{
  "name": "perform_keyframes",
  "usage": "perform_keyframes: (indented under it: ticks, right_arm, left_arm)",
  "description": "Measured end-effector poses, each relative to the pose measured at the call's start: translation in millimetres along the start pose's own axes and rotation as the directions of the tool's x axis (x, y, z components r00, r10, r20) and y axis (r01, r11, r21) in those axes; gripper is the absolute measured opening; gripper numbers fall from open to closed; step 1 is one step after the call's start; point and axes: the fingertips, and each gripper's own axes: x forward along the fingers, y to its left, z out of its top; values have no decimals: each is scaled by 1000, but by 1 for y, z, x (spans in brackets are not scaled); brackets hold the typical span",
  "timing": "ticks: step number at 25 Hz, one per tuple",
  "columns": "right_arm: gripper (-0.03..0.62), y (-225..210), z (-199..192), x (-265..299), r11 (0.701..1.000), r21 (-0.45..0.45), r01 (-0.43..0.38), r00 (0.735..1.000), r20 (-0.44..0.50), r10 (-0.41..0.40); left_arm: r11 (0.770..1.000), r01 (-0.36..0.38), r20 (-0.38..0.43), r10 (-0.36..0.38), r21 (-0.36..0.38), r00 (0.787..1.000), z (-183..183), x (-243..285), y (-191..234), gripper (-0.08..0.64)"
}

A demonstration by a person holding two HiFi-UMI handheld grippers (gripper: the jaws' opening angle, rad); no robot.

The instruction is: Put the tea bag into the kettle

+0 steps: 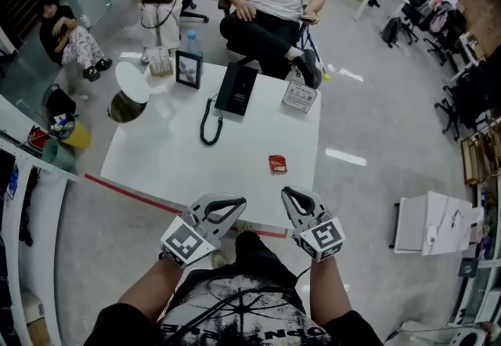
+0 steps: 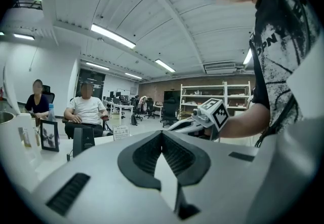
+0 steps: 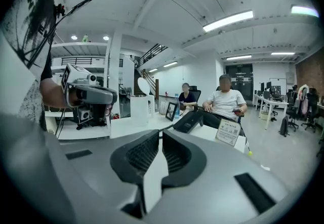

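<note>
A small red tea bag point(image 1: 277, 163) lies flat on the white table point(image 1: 172, 156), towards its near right side. The white kettle point(image 1: 129, 98) stands at the table's far left corner with its lid tipped up. In the right gripper view the kettle point(image 3: 139, 107) shows beyond the jaws. My left gripper point(image 1: 237, 200) and right gripper point(image 1: 288, 192) hover side by side over the table's near edge, both shut and empty. The tea bag is a short way ahead of the right one. From each gripper view, left gripper point(image 2: 162, 133) and right gripper point(image 3: 159, 132), the tea bag is hidden.
A black desk phone point(image 1: 236, 88) with a coiled cord, a photo frame point(image 1: 189, 69), a water bottle point(image 1: 190, 43) and a sign card point(image 1: 300, 95) stand along the table's far side. Three people sit beyond it. A red tape line point(image 1: 133, 194) runs under the near edge.
</note>
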Motion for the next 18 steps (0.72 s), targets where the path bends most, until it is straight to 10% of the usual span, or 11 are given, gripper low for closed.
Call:
perform_keyframes:
  ticks: [18]
  right_arm:
    - [282,-91,-138,98,998,40,-46,911,-408,59]
  left_arm:
    - [993,33,-107,-45,-112,993,-38,93,59,8]
